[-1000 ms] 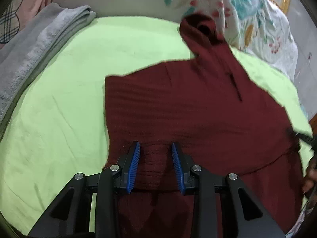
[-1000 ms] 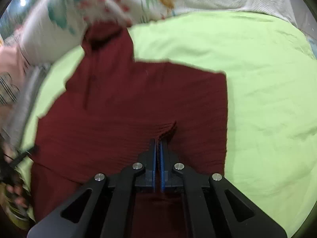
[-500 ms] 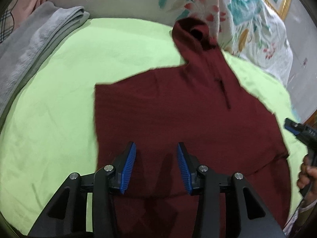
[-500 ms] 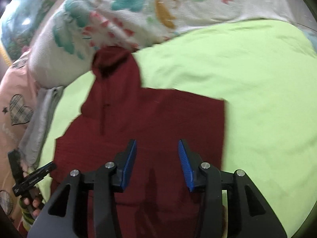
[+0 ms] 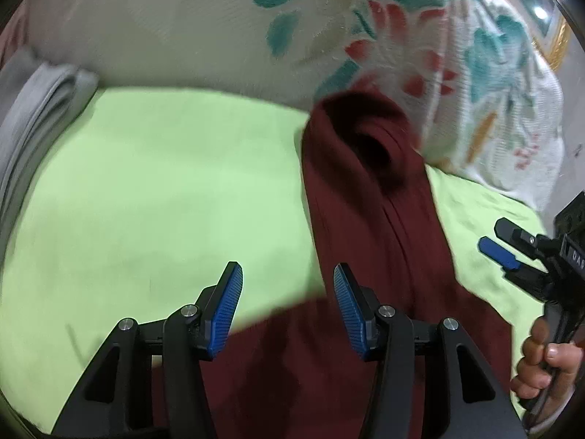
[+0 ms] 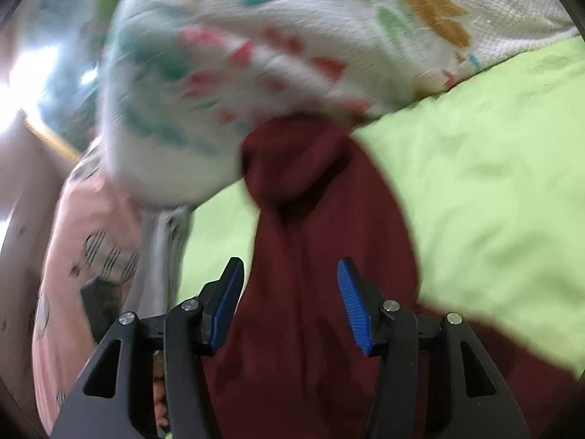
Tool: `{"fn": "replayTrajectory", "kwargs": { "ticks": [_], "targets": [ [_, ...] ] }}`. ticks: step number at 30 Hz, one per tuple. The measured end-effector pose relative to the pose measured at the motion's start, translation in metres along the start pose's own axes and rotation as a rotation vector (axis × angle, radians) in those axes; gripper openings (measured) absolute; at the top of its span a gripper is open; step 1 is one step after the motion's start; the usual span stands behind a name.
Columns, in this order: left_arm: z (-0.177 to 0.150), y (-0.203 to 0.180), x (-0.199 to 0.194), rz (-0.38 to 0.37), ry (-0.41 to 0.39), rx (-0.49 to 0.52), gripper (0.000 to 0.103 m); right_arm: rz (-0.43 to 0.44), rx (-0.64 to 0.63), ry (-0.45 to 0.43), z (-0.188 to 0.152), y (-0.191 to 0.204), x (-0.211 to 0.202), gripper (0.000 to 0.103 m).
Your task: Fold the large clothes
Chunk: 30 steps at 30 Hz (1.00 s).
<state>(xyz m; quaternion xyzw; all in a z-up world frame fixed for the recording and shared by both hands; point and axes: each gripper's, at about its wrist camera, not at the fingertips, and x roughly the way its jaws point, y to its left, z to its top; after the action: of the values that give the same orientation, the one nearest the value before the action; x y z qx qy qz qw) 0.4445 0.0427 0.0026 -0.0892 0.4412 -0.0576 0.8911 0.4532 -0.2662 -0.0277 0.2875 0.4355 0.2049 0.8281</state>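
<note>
Both the left gripper (image 5: 287,312) and the right gripper (image 6: 289,307) are opening their jaws with nothing pinched, seemingly between folds. The maroon hoodie (image 5: 369,219) lies on the green sheet (image 5: 153,190), running lengthwise ahead of the jaws, its hood (image 6: 292,161) at the far end touching the floral pillow (image 6: 256,44). Next likely calls for gripping the hood to fold it back.
</note>
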Motion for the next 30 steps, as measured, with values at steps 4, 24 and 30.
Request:
{"fn": "replayTrajectory", "kwargs": {
  "ticks": [4,24,30],
  "targets": [
    [0.04,-0.006,0.037,0.04,0.007,0.044,0.053,-0.129,-0.1,-0.012,0.036,0.005,0.031,0.054],
    [0.104,-0.039,0.084,-0.031,-0.128,0.206,0.001,-0.209,-0.354,-0.101,0.072,0.025,0.068,0.004],
    [0.068,-0.035,0.011,-0.126,-0.205,0.219,0.001,-0.123,-0.304,-0.124,0.047,0.031,0.003,0.004]
  ]
}}
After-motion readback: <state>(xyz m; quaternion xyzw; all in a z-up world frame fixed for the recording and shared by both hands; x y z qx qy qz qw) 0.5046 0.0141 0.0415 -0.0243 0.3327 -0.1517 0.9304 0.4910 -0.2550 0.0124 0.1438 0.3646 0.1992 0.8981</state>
